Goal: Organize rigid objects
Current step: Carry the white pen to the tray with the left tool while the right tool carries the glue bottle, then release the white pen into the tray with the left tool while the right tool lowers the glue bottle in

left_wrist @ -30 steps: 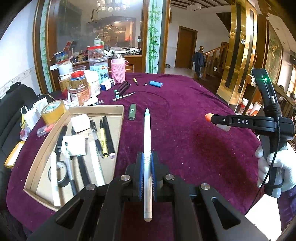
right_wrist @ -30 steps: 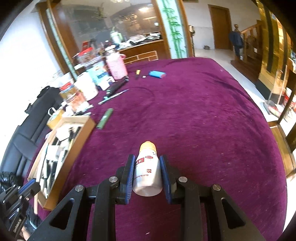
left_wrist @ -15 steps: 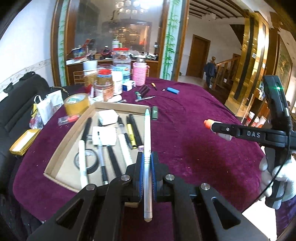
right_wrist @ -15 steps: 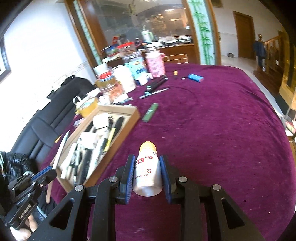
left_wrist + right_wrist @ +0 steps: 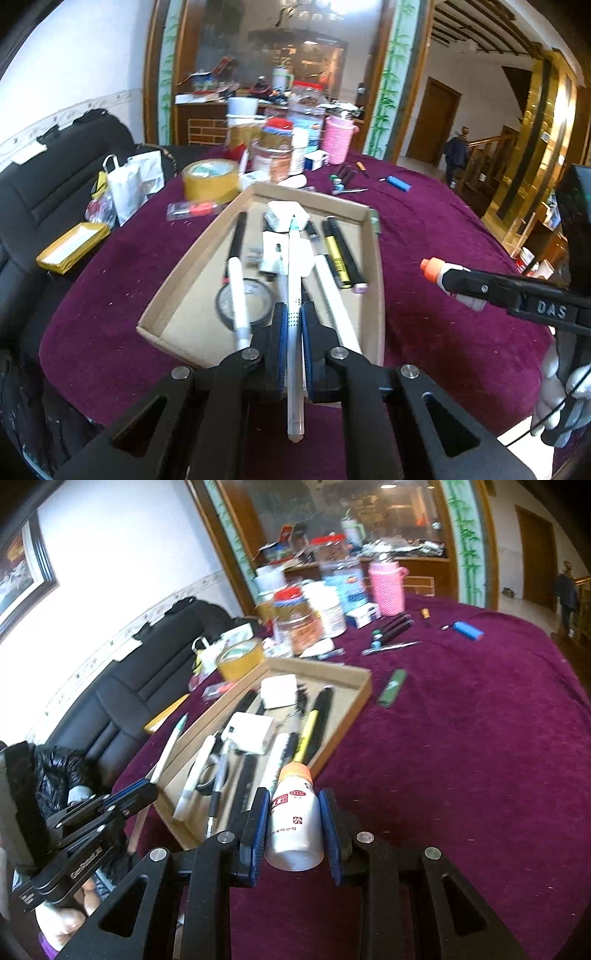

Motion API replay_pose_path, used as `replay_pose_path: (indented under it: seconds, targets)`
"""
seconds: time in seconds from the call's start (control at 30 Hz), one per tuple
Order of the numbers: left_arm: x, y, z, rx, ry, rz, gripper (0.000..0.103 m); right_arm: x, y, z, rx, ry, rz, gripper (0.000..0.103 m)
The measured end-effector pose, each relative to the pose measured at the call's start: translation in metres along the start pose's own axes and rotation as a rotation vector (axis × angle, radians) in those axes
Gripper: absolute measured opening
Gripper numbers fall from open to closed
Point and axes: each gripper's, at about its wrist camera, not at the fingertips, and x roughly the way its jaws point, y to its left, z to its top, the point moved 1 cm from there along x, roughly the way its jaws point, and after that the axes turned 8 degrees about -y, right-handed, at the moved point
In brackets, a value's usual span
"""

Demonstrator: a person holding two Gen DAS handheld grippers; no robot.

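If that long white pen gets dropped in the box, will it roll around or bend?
The white pen looks stiff: it sticks out straight past the left gripper without sagging. Its round, smooth barrel would probably roll on a flat surface, but the cardboard tray is crowded with other pens, which would likely stop it quickly. It seems light, held by closed jaws alone.

Tray (image 5: 377, 266) sits on the table (image 5: 443, 236) – pens, a tape ring (image 5: 258, 295) and an eraser (image 5: 284, 216) lie in it. Tape roll (image 5: 211, 179) and jars (image 5: 275, 157) stand behind the tray. Lighter (image 5: 392, 687) lies right of the tray; blue box (image 5: 468, 630) further back. Sofa (image 5: 44, 192) left of table.
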Motion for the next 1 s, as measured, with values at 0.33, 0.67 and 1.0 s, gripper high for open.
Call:
replay_pose_path:
  seconds: [0.33, 0.67, 1.0]
  targets:
    - [0.04, 0.04, -0.004, -0.045, 0.073, 0.044, 0.007, 0.053, 0.043, -0.005, -0.056, 0.105, 0.068, 0.03]
    - [0.073, 0.067, -0.007, -0.09, 0.128, 0.06, 0.008, 0.105, 0.073, -0.014, -0.097, 0.211, 0.118, 0.03]
    - [0.087, 0.074, -0.003, -0.102, 0.131, 0.066, 0.009, 0.133, 0.07, -0.006, -0.124, 0.218, 0.056, 0.03]
